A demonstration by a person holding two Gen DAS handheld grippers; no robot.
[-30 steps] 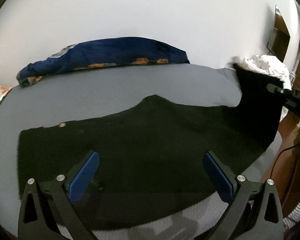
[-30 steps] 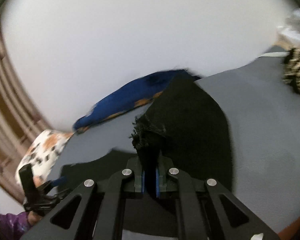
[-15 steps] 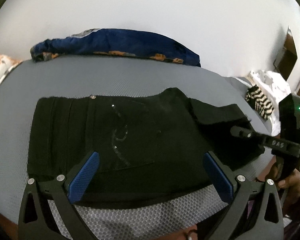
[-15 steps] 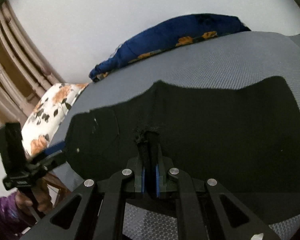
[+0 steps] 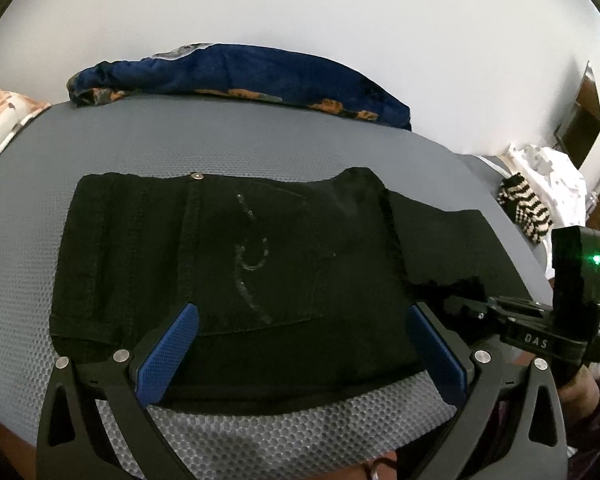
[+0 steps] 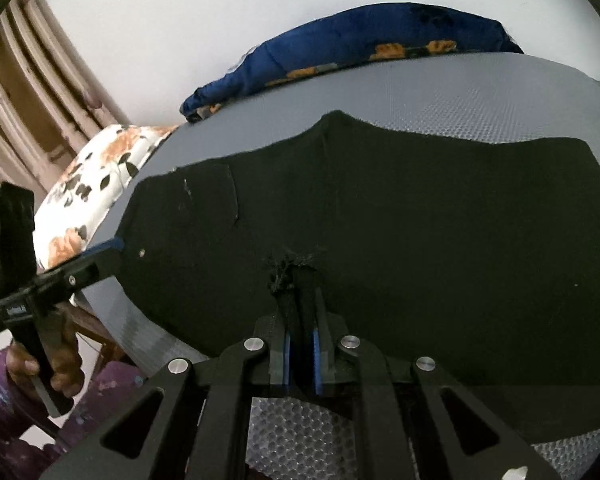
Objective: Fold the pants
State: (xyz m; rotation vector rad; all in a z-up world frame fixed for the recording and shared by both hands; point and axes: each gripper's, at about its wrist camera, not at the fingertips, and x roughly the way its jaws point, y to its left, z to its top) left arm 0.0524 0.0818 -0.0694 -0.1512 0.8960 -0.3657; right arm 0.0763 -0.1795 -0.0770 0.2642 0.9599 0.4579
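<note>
- Pants (image 5: 236, 264): black, folded flat on grey dimpled mat (image 5: 260, 148); bare mat strip along left, far and near edges.
- Left gripper (image 5: 300, 354): jaws wide, nothing between, hovering over pants' near edge.
- Right gripper (image 6: 300, 344): jaws nearly closed, pinching frayed hem of pants at right end.
- Surroundings: floral cushion (image 5: 0, 116) far left, blue blanket (image 5: 240, 72) against white wall, striped cloth (image 5: 526, 210) right.
- Writing: "DAS" on right gripper body.

Grey honeycomb mat (image 5: 284, 148); blue floral cushion (image 5: 236, 74) beyond the gripper; striped cloth (image 5: 526, 208) far right; floral pillow (image 6: 96, 184) left.
</note>
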